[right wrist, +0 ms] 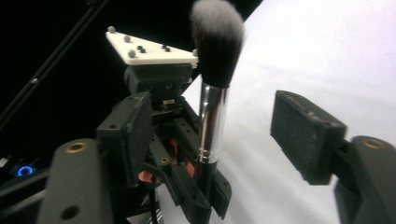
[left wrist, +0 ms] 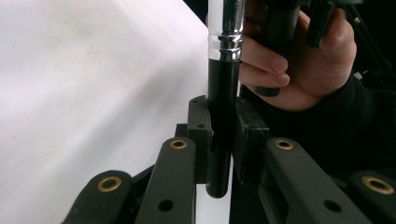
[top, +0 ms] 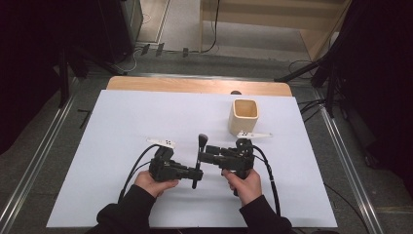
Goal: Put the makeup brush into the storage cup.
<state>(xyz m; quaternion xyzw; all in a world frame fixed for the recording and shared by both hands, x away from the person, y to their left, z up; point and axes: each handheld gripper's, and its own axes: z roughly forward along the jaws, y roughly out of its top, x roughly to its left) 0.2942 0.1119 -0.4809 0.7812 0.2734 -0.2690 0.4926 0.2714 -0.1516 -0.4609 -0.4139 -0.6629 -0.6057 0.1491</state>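
Black-handled makeup brush [top: 199,158], near the wooden cup [top: 243,116], is pinched only by the left claw [top: 195,174], right claw [top: 203,156] spread: a bump could tilt it loose.

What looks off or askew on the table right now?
Nothing is spilled or damaged. The black-handled makeup brush with the chrome ferrule is clamped by its handle end in the left claw; the right claw stands open around it. The beige square cup stands upright on the white table cover.
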